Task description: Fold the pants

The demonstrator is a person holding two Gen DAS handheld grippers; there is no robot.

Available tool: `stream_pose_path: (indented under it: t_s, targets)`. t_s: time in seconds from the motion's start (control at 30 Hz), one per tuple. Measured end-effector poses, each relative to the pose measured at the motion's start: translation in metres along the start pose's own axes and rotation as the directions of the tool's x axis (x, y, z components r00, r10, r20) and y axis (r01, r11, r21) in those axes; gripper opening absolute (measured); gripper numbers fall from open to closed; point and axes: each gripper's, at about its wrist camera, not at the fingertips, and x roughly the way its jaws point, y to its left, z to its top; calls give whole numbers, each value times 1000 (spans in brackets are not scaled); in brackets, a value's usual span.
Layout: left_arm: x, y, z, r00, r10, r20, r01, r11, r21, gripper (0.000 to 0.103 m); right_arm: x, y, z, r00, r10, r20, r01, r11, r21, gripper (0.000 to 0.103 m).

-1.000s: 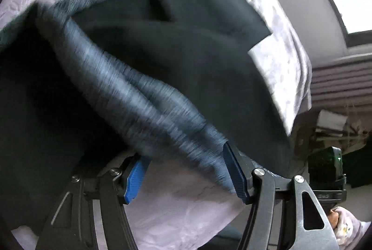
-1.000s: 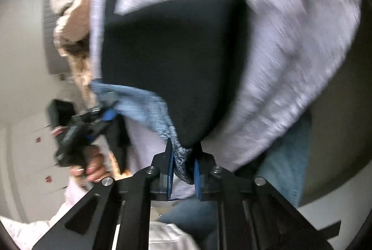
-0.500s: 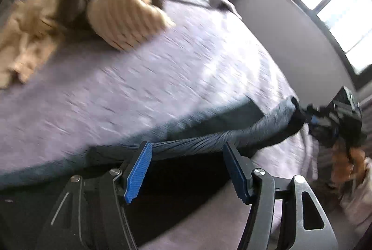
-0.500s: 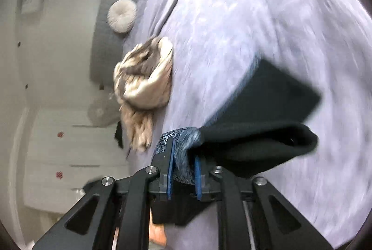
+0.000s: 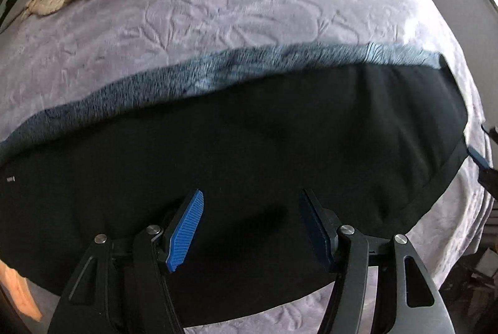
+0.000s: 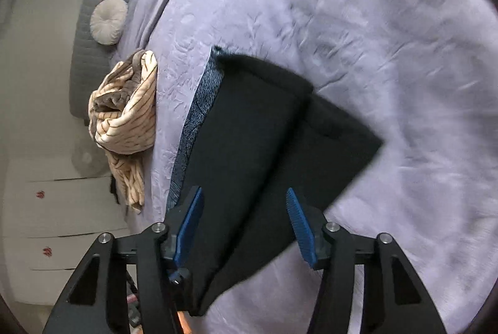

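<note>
soft daylight, window glare at upper right of left wrist view. strong fisheye bending, dark vignette at corners. black pants [image 5: 264,153] underexposed, folds barely readable. motion blur smears bedspread [image 6: 389,54] at right of right wrist view; left view sharper.

Left wrist: close above the pants [image 5: 249,153], facing across the bed [image 5: 218,16]. Right wrist: higher, looking down — both catch pants and striped blanket [image 6: 124,113].
</note>
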Motion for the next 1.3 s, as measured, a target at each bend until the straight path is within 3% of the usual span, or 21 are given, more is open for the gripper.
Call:
stream_pose_path:
  t_s: [0.1,0.13,0.17,0.3,0.37,0.47,0.57,0.7,0.77,0.87,0.97,1.07,1.13,1.17,1.23,1.3]
  targets:
    - [0,-3,0,1000,11,0,-11,1000,11,65,34,-2,3,999,22,-33,-22,1000,17,55]
    - [1,-5,2,1000,16,-2,-16,1000,16,65,44,-2,3,999,21,-44,-20,1000,22,24]
    - [-1,-6,2,1000,26,-3,-26,999,25,65,54,-1,3,998,13,-63,-11,1000,28,8]
    - [-26,-7,-3,999,-12,38,10,998,56,65,28,12,-15,994,91,-56,-91,996,-1,8]
    - [-29,-8,-7,999,-16,42,13,997,76,65,20,7,-27,995,55,-84,-57,998,-13,8]
    - [-15,-9,-11,1000,17,-11,-16,997,77,65,34,-17,-33,988,-50,-146,50,999,-4,8]
    - [-14,-8,-11,1000,21,-21,-20,998,68,65,34,-31,-34,989,-11,-148,20,998,61,9]
    - [-27,-3,-3,1000,17,8,-17,997,80,65,18,-12,-40,969,-190,-156,180,981,-79,22]
    - [-34,1,6,999,25,32,-27,997,71,65,2,1,-41,960,-260,-99,249,962,-113,25]
    - [-40,2,23,997,11,73,-14,999,34,65,-19,41,-43,963,-266,34,266,929,-258,25]
    - [-26,-15,40,997,16,76,-20,998,55,65,11,81,-36,966,-260,1,239,887,-396,28]
    - [1,-33,53,996,61,68,-64,997,50,65,87,106,-38,947,-315,-60,247,835,-491,29]
    - [11,-32,60,996,63,68,-63,998,-2,65,121,110,-44,918,-397,-26,312,760,-571,29]
    - [15,-25,66,996,45,74,-42,998,-42,65,124,107,-45,912,-411,2,335,741,-582,29]
    - [17,-14,75,996,15,86,-9,997,-73,65,119,100,-31,924,-382,8,328,781,-532,24]
    - [12,-1,82,992,41,118,-32,997,-77,65,105,88,-16,919,-391,43,363,801,-475,24]
